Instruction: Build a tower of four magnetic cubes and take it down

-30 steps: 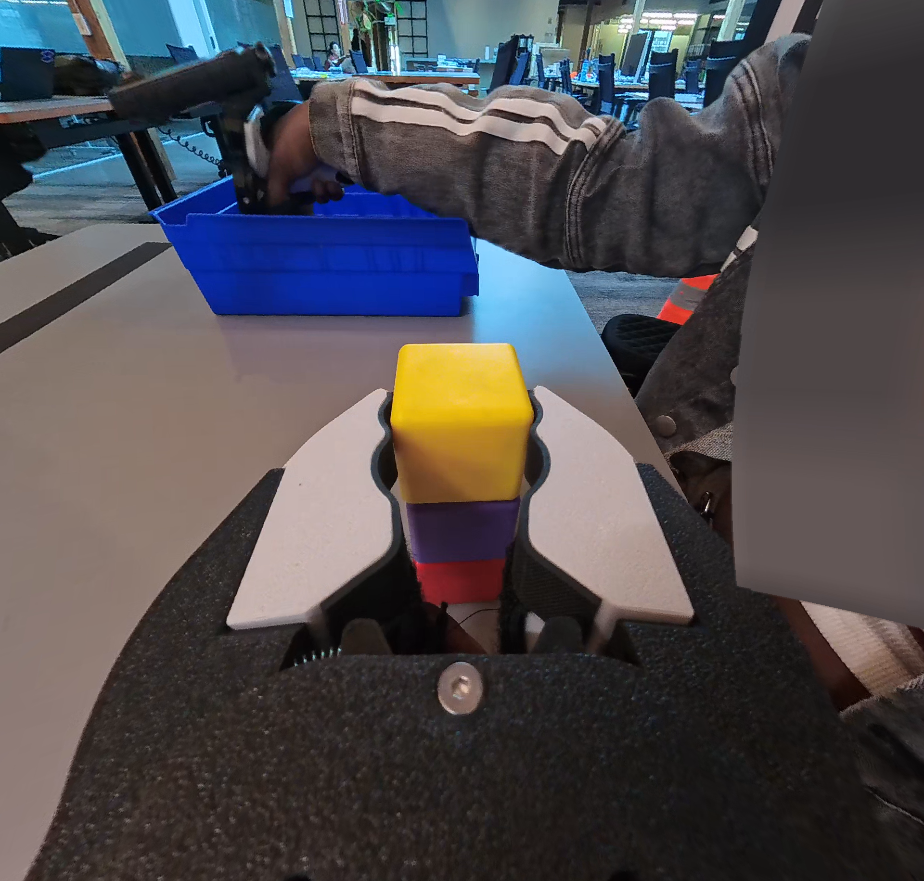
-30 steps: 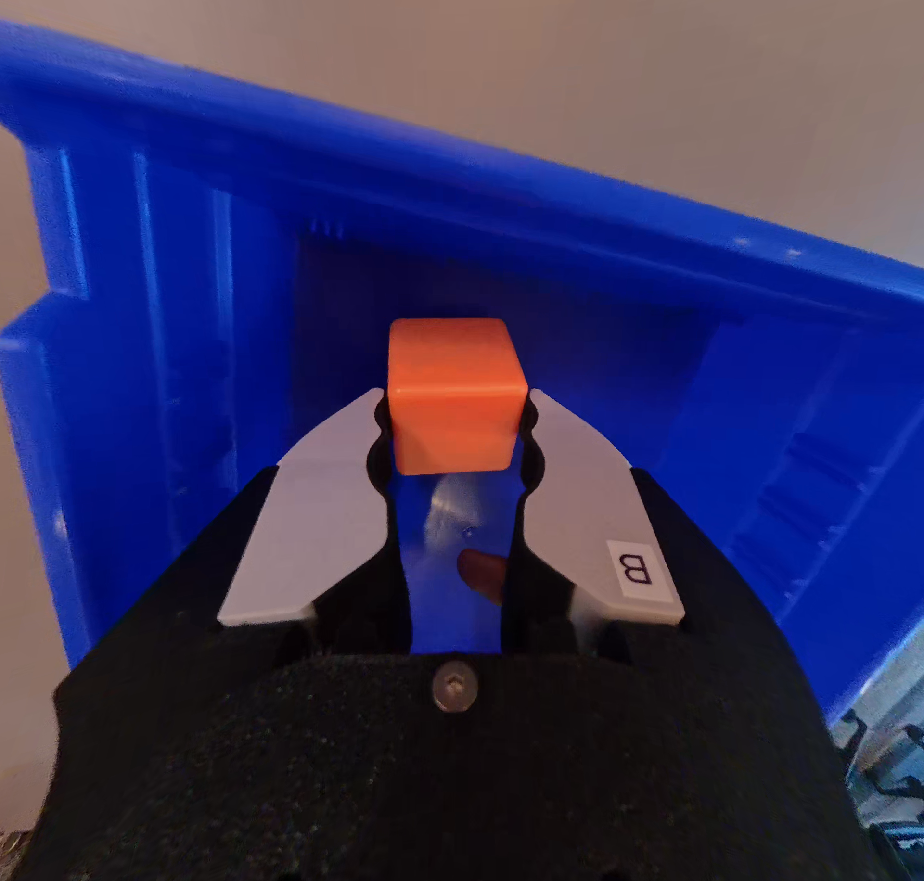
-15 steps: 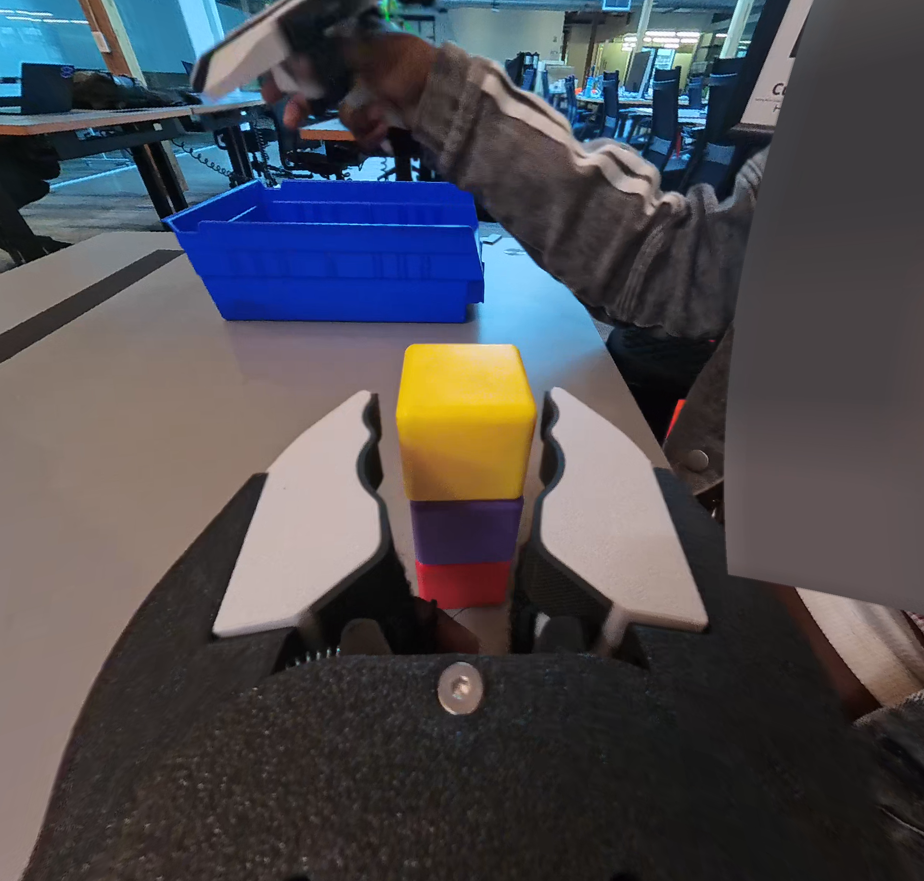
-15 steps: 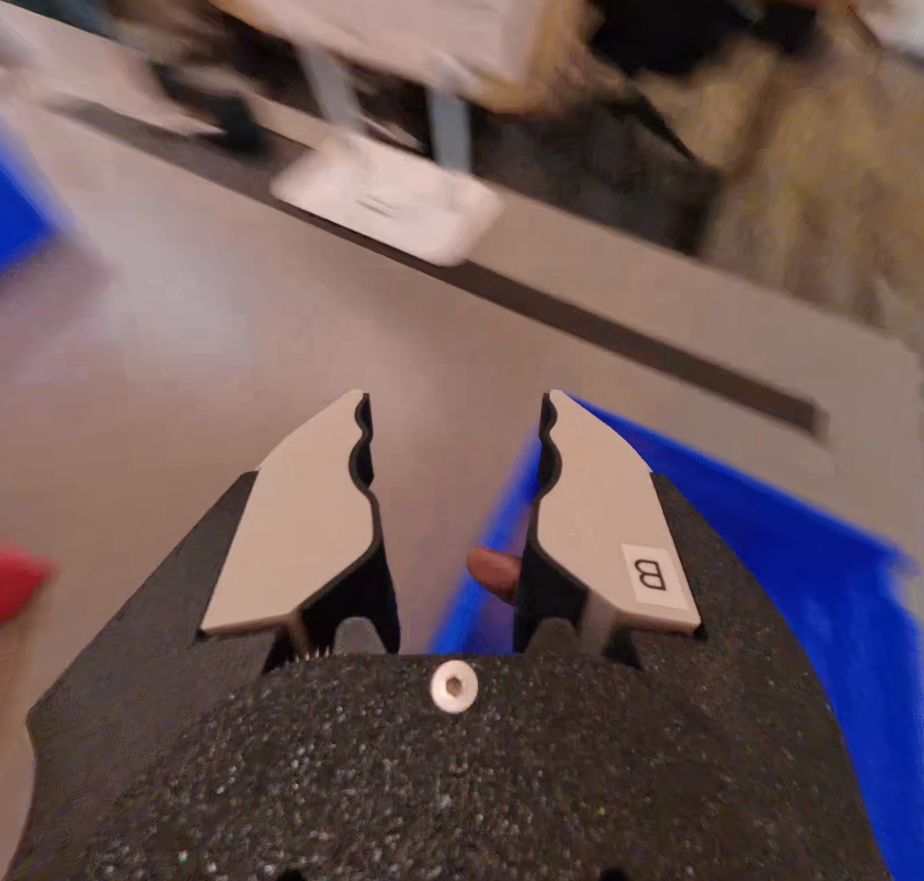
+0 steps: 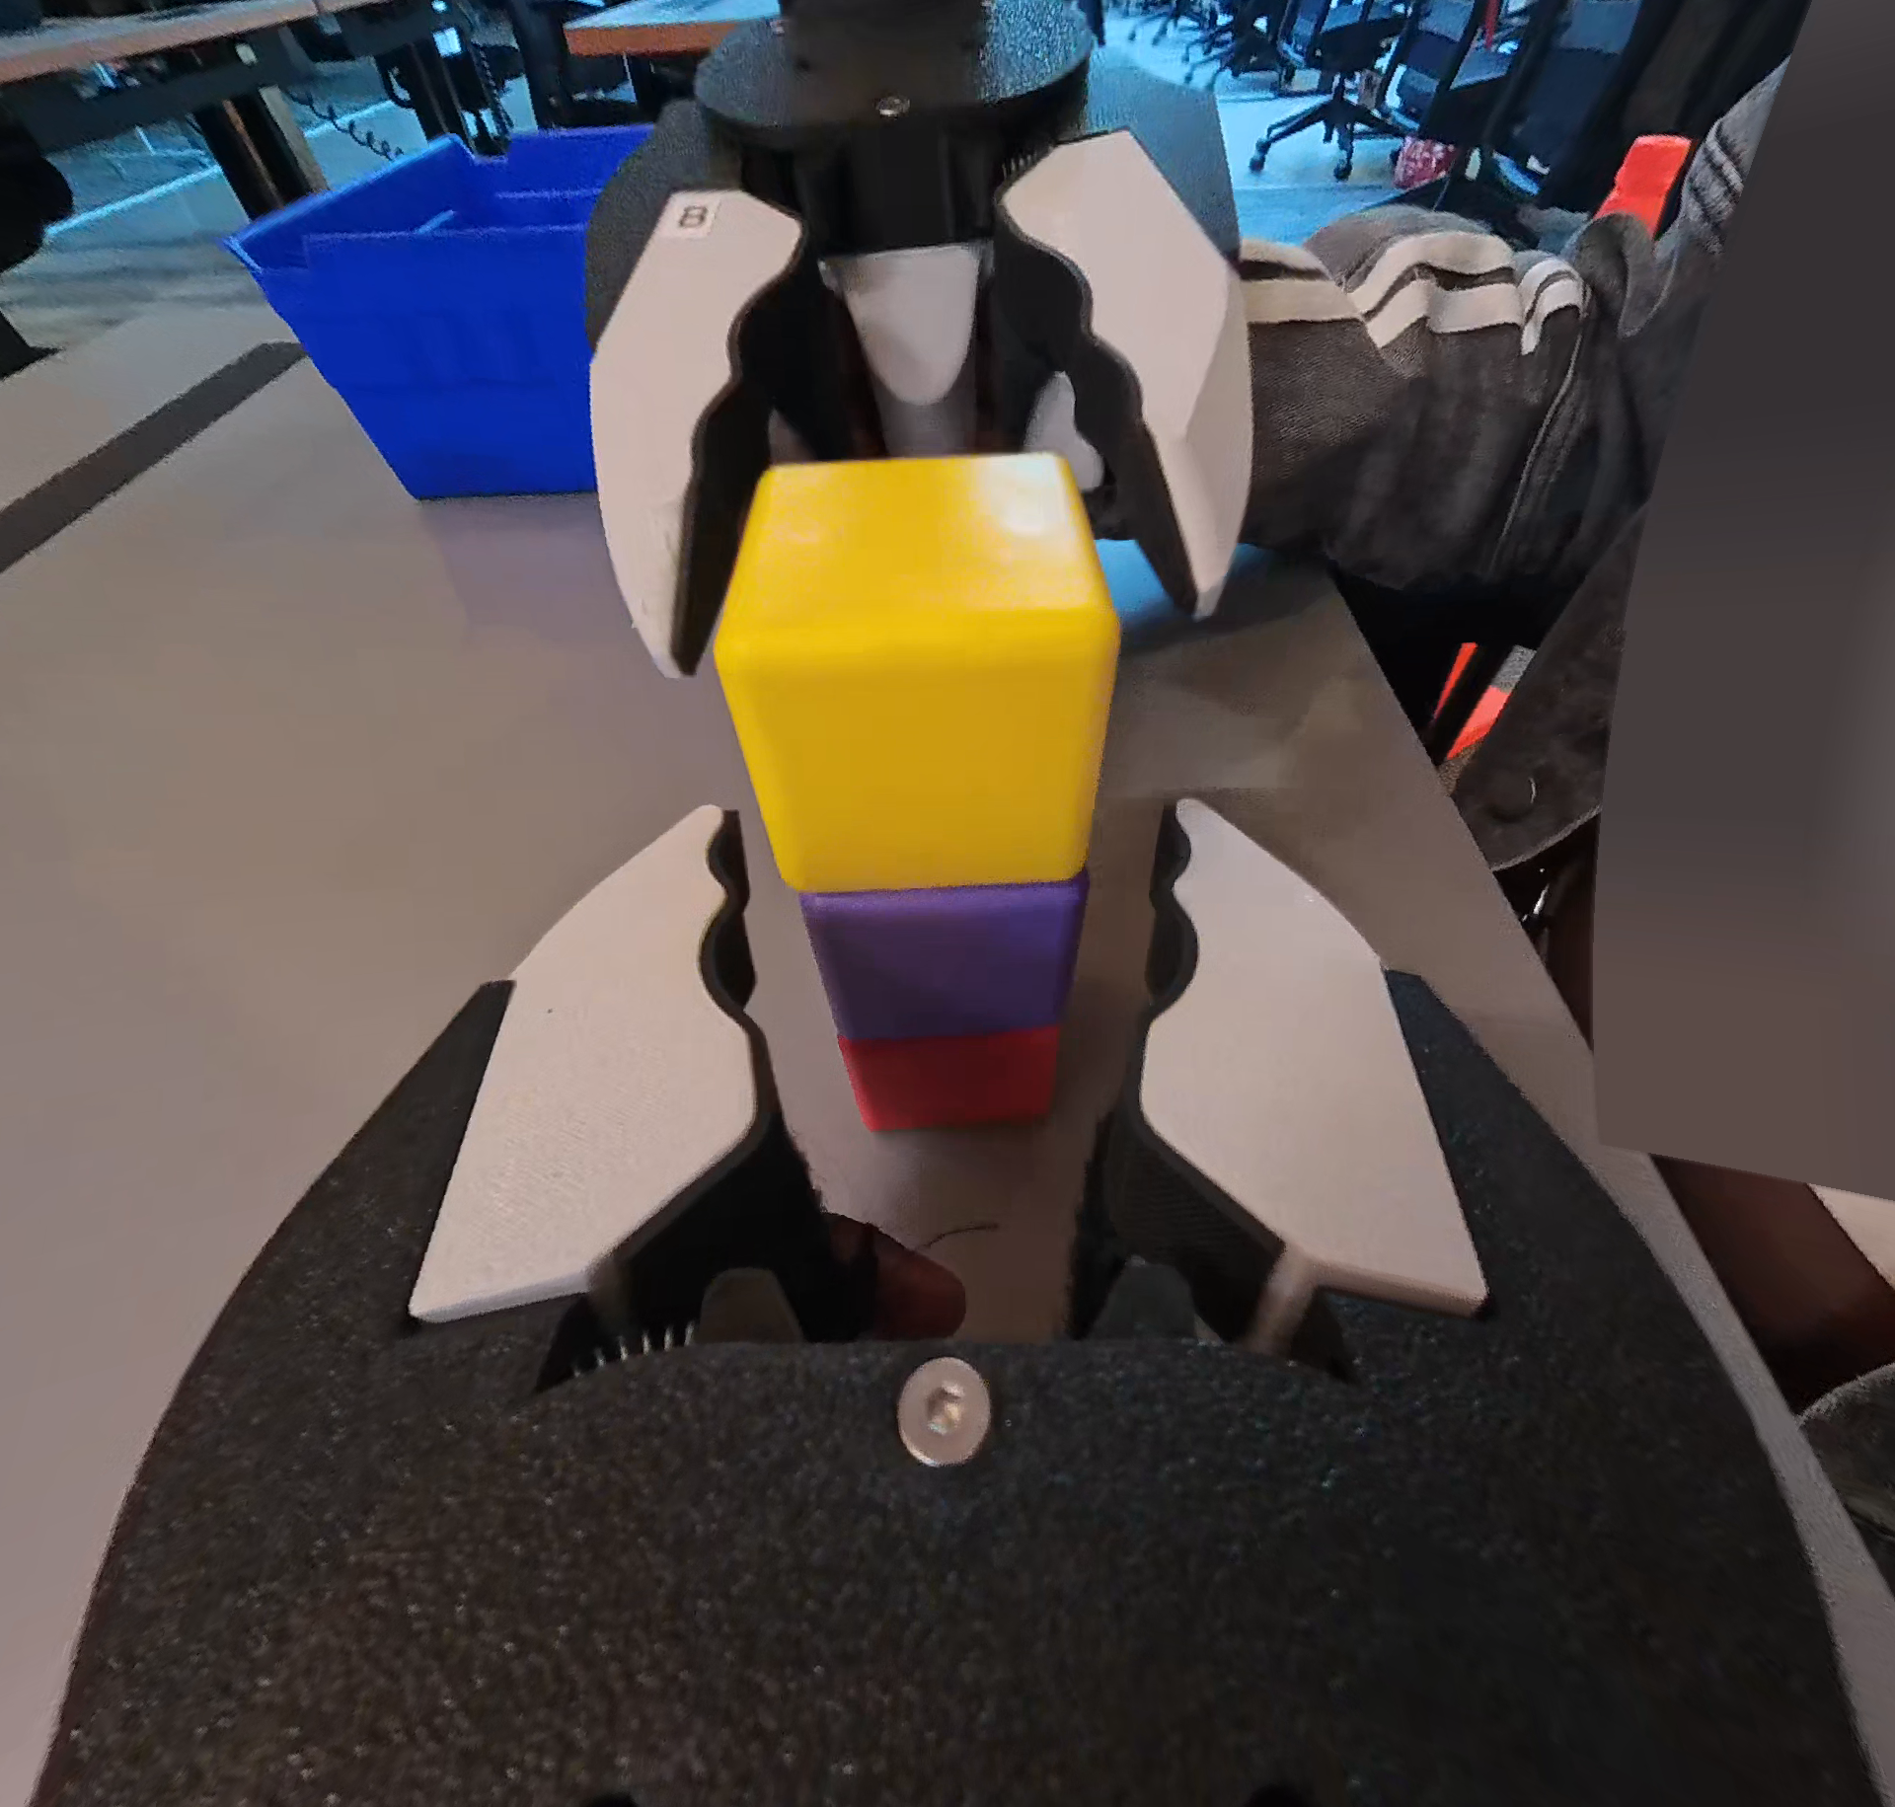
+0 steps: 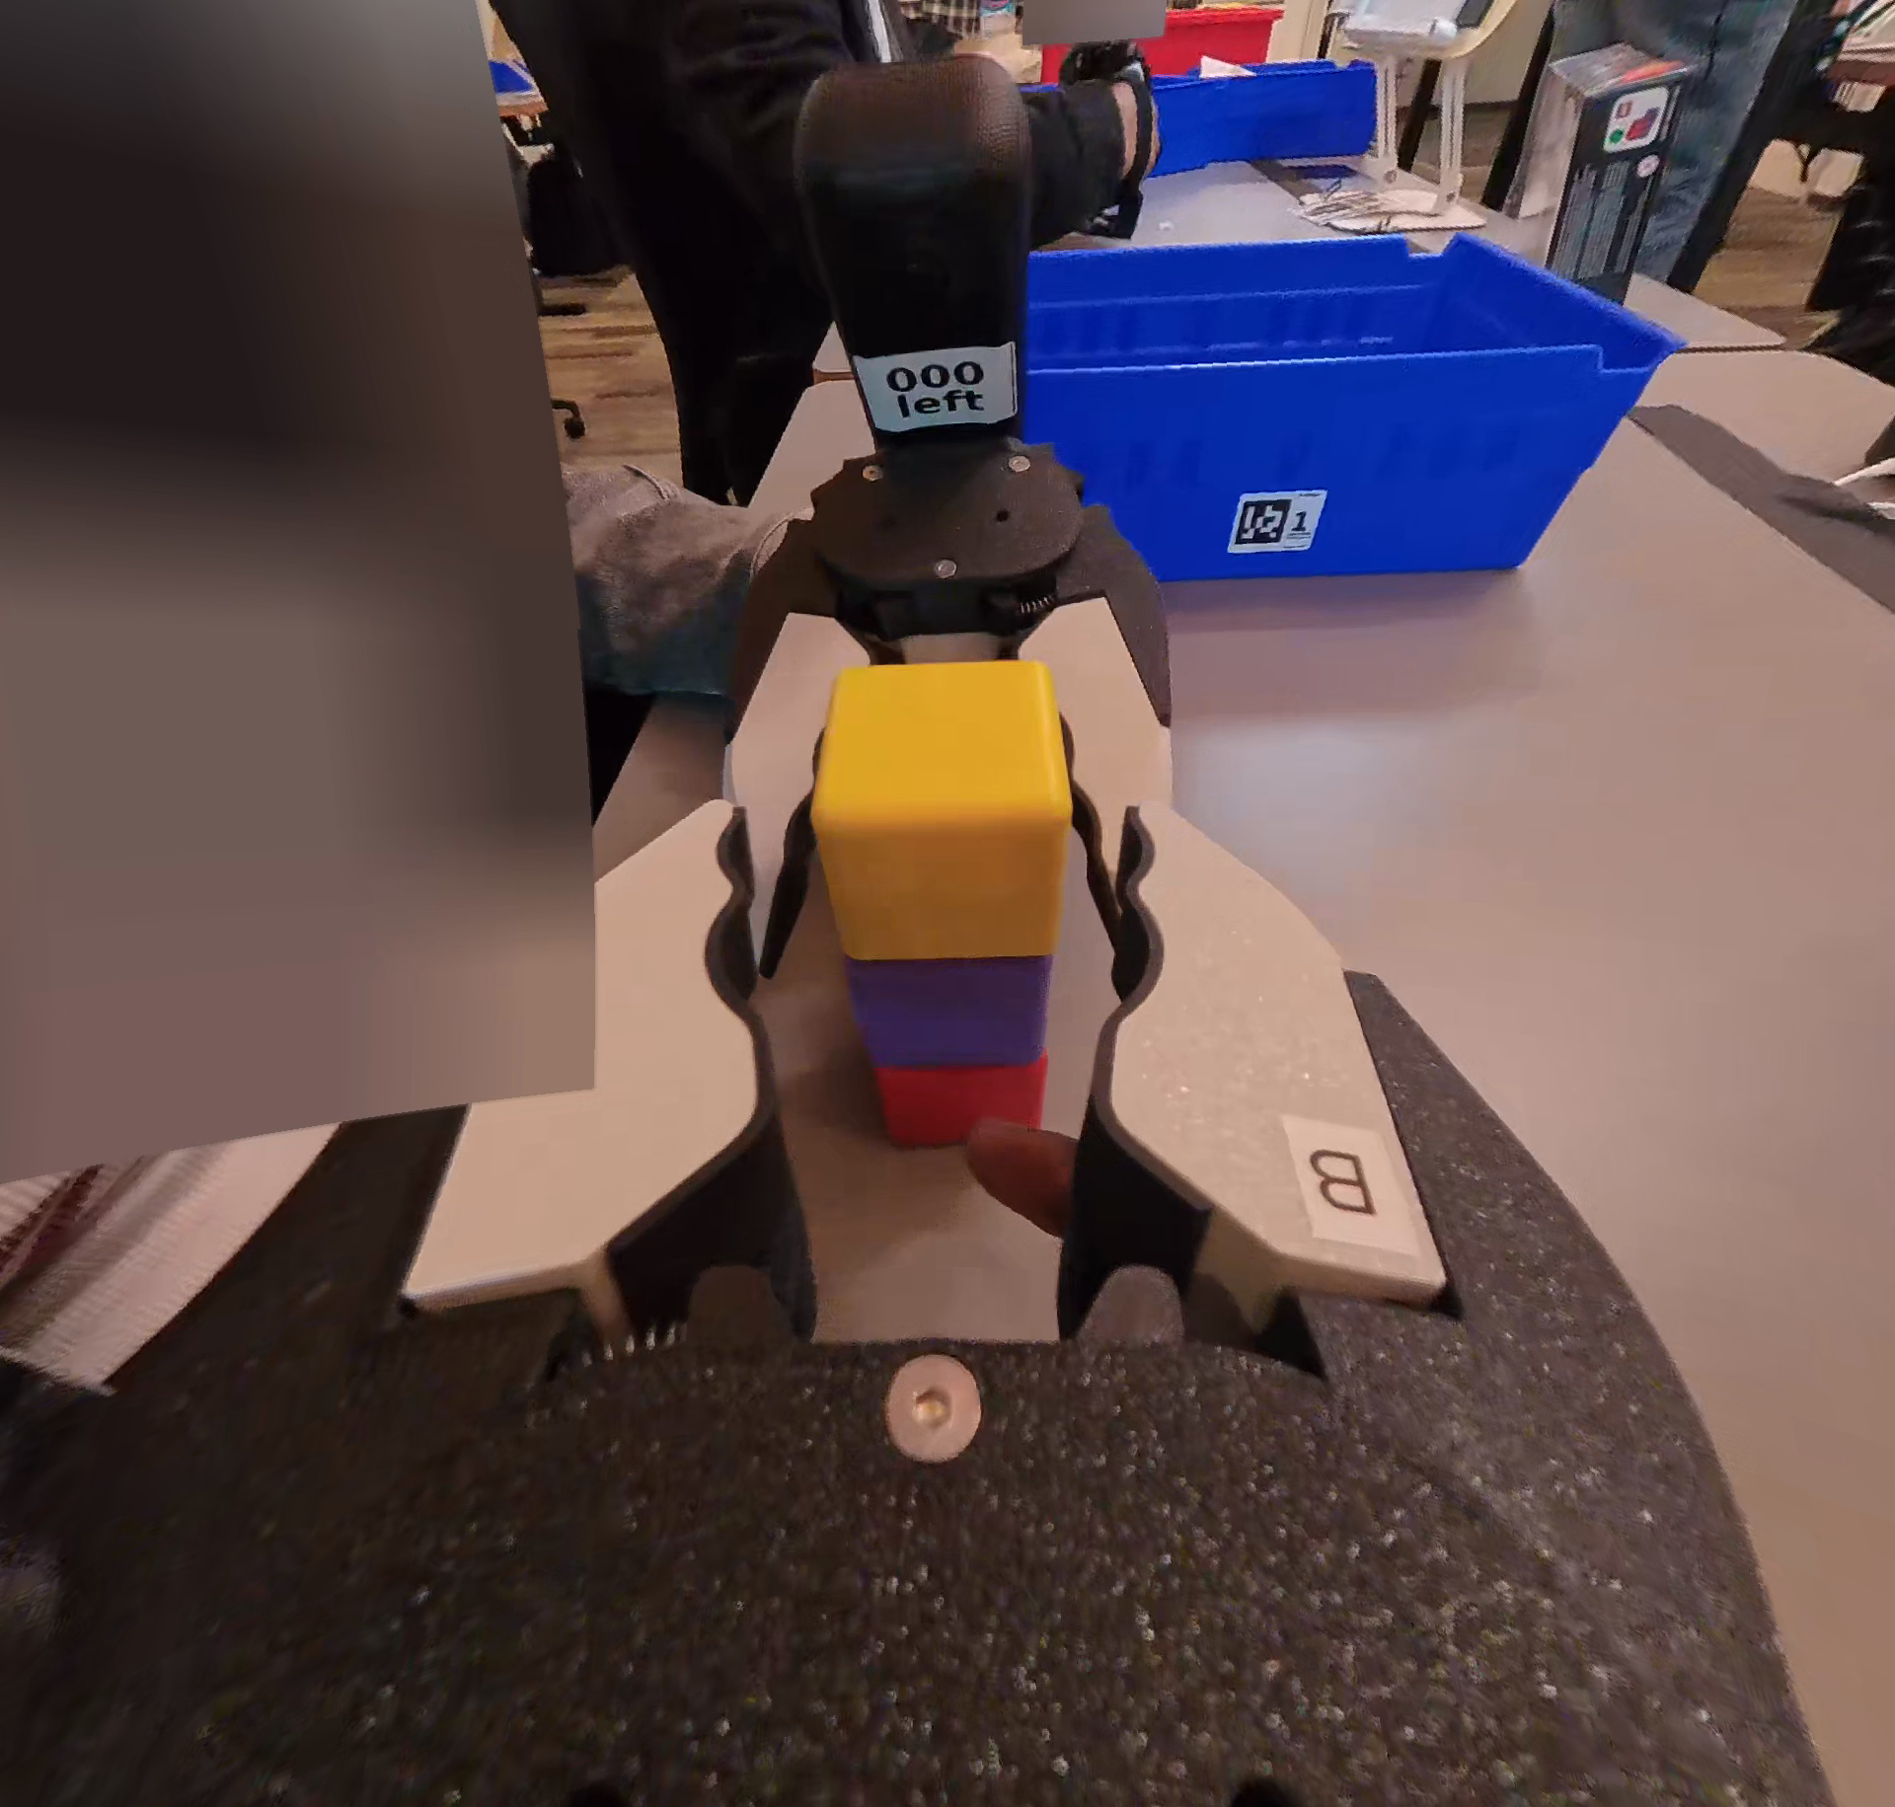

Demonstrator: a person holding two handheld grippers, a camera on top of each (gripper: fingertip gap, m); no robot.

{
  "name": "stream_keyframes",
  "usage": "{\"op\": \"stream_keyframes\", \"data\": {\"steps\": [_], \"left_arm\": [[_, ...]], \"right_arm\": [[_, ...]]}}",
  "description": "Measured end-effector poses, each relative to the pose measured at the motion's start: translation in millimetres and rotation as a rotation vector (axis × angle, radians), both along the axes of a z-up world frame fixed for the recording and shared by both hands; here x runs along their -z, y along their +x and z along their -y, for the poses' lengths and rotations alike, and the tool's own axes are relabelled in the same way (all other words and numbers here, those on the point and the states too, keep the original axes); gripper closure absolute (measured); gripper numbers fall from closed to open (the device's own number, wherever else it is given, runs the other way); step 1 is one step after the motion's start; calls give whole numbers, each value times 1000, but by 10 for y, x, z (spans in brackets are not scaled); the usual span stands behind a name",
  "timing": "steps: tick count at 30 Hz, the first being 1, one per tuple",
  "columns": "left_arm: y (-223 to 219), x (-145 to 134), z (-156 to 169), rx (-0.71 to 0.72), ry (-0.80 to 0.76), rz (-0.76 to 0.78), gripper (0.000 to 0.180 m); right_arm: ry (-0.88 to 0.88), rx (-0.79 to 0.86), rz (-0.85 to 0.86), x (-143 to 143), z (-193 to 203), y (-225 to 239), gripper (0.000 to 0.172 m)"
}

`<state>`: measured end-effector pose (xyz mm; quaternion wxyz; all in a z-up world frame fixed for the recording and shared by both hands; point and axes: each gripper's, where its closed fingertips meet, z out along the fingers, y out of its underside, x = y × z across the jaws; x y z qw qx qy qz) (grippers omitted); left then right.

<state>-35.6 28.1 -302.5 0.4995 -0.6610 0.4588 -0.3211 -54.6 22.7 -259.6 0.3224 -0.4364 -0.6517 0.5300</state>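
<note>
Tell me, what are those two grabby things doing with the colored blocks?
A person is working two hand-held tongs around a small tower on the gray table: a yellow cube on a purple cube on a red cube. The left tongs and right tongs face each other from opposite sides, both open, neither gripping anything. A blue bin sits behind.

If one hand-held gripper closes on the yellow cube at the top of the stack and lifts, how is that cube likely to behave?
The yellow cube looks rigid, with flat sides, so the pads should seat squarely. Its smooth, slightly glossy faces may slip under a light squeeze. Since it sits flush on the purple cube and the cubes are magnetic, it may resist or drag the stack, perhaps tipping it.
</note>
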Motion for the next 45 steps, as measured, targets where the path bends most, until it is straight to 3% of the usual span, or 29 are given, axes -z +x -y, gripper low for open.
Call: {"op": "stream_keyframes", "data": {"steps": [1, 6, 15, 19, 21, 24, 27, 29, 32, 35, 39, 45], "left_arm": [[12, 13, 12, 10, -1, -1, 110], [8, 14, 10, 12, -1, 7, 130], [6, 22, 6, 6, -30, 6, 132], [6, 22, 14, 11, -28, 2, 132], [14, 22, 21, 15, -28, 1, 132], [23, 22, 26, 19, -28, 0, 132], [26, 25, 31, 21, -30, -8, 131], [26, 26, 31, 20, -31, -11, 131], [32, 25, 33, 24, -31, -6, 132], [38, 25, 38, 28, -29, -3, 132], [42, 23, 40, 33, -29, 4, 132], [46, 24, 42, 37, -28, 7, 132]], "right_arm": [[-1, -4, -11, 14, 12, -18, 106], [-7, -11, -47, 44, 30, -59, 119], [48, 45, -94, 20, -6, -26, 123], [-38, 152, -251, -424, -202, 188, 123], [21, 293, -231, -584, -414, 348, 123], [94, 568, -114, -838, -873, 730, 123], [88, 852, 120, -911, -1464, 1327, 123], [97, 1041, 321, -786, -1900, 1818, 123], [13, 1233, 669, -373, -2407, 2504, 122], [-89, 1285, 985, 108, -2680, 2969, 122], [-219, 1221, 1279, 599, -2787, 3249, 122], [-281, 1193, 1444, 819, -2855, 3385, 122]]}}
